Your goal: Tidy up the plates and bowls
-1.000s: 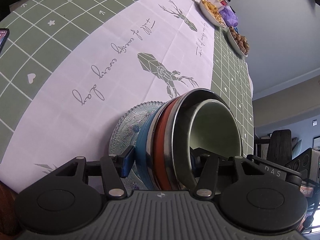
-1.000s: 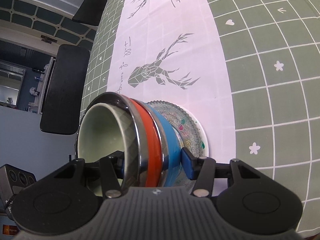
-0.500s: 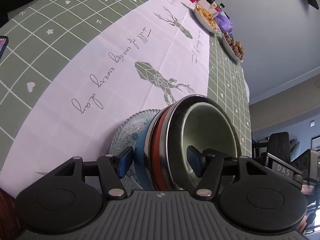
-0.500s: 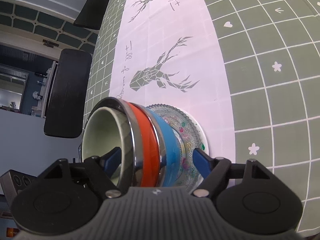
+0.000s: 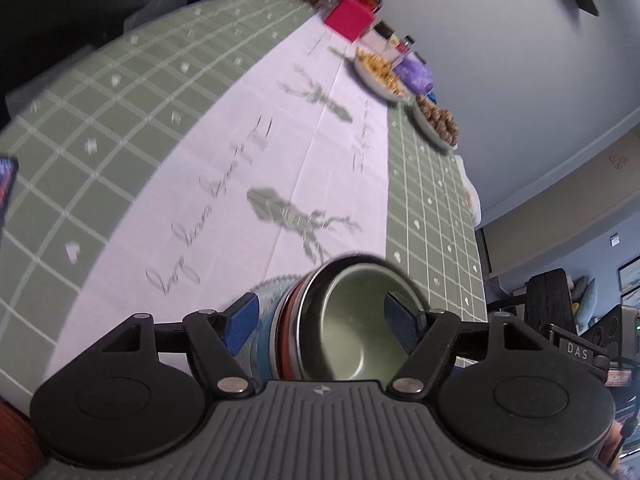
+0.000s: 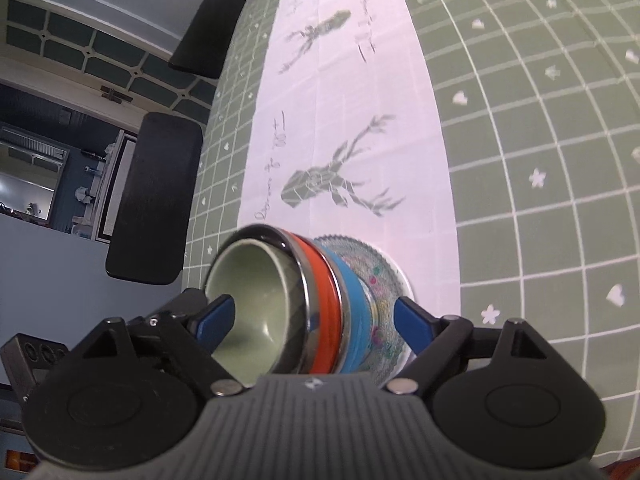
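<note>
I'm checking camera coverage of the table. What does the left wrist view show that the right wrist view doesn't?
Only the left wrist view shows the pink box, two snack plates and bottles at the table's far end. Only the right wrist view shows two black chair backs and the glass plate's coloured pattern. Both show the nested stack of bowls on the deer runner, with an open gripper around it, its jaws having just been opening.

A long desk (image 5: 100, 128) under a green checked cloth with a white runner (image 6: 360, 140) fills the room's middle. Two dark chairs (image 6: 156, 196) stand along one side of the desk; behind them is a grey-blue wall (image 6: 48, 264) and a doorway with glazed panes above (image 6: 80, 52). On the desk's other side rises a pale wall (image 5: 500, 60), with a speaker (image 5: 612, 324) near its foot.
</note>
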`<state>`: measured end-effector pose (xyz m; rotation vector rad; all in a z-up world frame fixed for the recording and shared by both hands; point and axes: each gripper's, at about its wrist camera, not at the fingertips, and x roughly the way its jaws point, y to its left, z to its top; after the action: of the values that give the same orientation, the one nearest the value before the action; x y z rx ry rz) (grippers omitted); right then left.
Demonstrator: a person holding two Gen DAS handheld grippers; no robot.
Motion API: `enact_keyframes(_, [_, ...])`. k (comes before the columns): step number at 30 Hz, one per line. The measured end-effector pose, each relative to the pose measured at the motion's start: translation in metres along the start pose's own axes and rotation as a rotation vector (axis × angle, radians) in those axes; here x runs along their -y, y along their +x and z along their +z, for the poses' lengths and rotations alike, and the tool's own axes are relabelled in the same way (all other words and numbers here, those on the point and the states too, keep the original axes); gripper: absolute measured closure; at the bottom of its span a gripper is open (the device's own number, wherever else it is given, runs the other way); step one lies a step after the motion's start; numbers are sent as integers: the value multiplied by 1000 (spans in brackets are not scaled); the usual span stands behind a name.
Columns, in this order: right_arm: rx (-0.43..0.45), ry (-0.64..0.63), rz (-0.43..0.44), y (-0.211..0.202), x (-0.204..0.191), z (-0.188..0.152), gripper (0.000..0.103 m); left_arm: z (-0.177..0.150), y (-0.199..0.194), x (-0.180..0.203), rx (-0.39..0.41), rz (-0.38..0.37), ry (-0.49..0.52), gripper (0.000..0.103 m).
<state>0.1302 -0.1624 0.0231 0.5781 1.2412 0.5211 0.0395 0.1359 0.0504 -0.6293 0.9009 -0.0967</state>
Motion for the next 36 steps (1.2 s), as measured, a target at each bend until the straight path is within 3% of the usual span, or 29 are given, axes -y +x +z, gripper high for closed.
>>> enact_keyframes(5, [111,-131,-62,-36,-24,0,17,5,-28,34,112,71,197,19])
enact_keyframes(10, [281,-297,-137,-79,-53,-14,17,-9,-61,75,294,175,425,19])
enact_keyframes(19, [700,-604,-314,-139,-82,-87,14,-66,-97,130,560,262,709,18])
enact_keyframes(22, [801,-669,-325,-153,-78,-115,5,-89,-101,138,624,272,754,15])
enact_keyframes(25, [852,-705,-335,-159,-67,-144,4,-115,-101,140,685,257,786,9])
enact_keyframes(31, [905,-644,-333,-163,-37,-185,4,-147,-86,132,616,201,789,8])
enact_keyframes(36, [964,-587,-379,-153,-24,-218,4,-163,-67,117,584,240,785,8])
